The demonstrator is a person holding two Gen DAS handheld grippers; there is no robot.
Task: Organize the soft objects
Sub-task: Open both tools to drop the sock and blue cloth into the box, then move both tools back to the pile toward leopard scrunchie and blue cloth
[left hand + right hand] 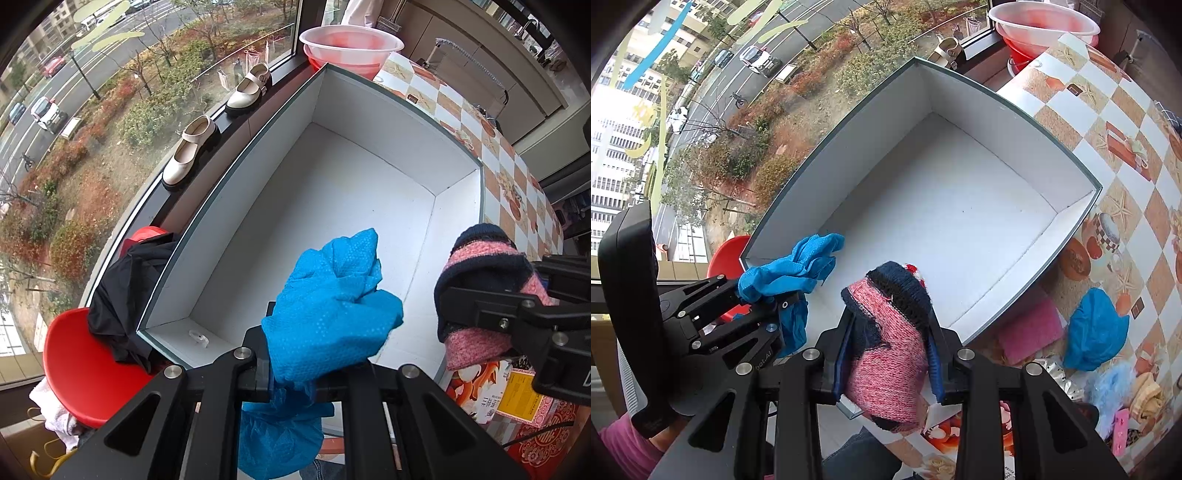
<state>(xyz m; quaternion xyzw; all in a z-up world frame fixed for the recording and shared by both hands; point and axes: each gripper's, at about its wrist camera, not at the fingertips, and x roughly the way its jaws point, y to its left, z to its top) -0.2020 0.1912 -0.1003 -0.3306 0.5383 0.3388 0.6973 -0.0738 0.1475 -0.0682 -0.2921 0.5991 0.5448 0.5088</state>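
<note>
Left gripper [314,354] is clamped on a crumpled blue cloth [332,306], held above the white box [369,192] just ahead. Beside it, right gripper [886,354] pinches a pink-and-navy knitted piece [886,343] over the same box's near edge.

Bright, even daylight from the window [110,110], soft shadows, sharp focus, strong fisheye bending and dark corners.

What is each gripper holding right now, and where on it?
Left gripper pinches a crumpled blue cloth near its middle. Right gripper clamps a pink-and-navy knit piece across its body. Both are over the white box.
</note>
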